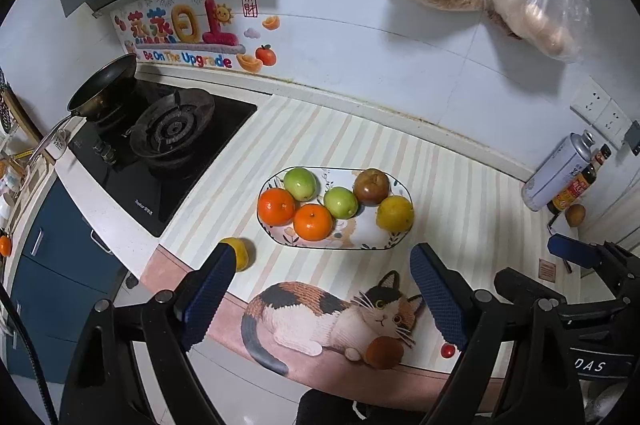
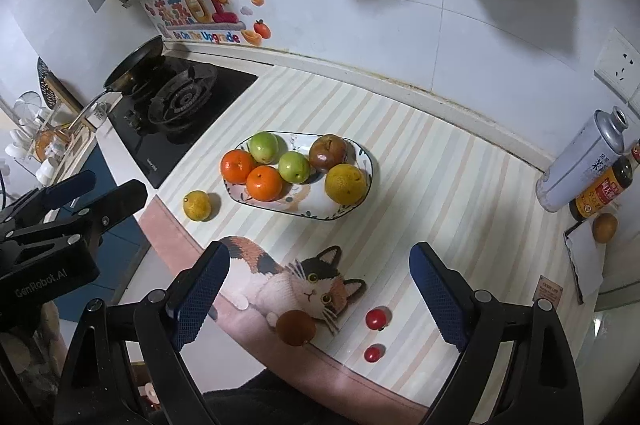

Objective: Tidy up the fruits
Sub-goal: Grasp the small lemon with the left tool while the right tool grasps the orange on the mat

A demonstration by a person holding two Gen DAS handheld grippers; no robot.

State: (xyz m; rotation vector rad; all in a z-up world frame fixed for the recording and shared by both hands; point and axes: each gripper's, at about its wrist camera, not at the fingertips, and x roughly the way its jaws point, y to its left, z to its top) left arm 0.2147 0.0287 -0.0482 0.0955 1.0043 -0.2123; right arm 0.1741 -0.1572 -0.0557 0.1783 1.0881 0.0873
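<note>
Left wrist view: left gripper [image 1: 320,299] spread wide, holding nothing, above the cat mat [image 1: 460,225]. Plate [image 1: 362,175] ahead, carrying two oranges [image 1: 275,205], two green fruits [image 1: 300,183], a brown fruit [image 1: 371,186] and a yellow fruit [image 1: 395,213]. Small yellow fruit [image 1: 240,252] just left of the plate.

Right wrist view: right gripper [image 2: 320,299] likewise spread and empty. Two cherry tomatoes [image 2: 377,318] and a brown ball [image 2: 296,327] near the mat's front edge. Stove [image 2: 182,105] at left.

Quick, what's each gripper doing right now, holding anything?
Left gripper: open, holding nothing.
Right gripper: open, holding nothing.
</note>
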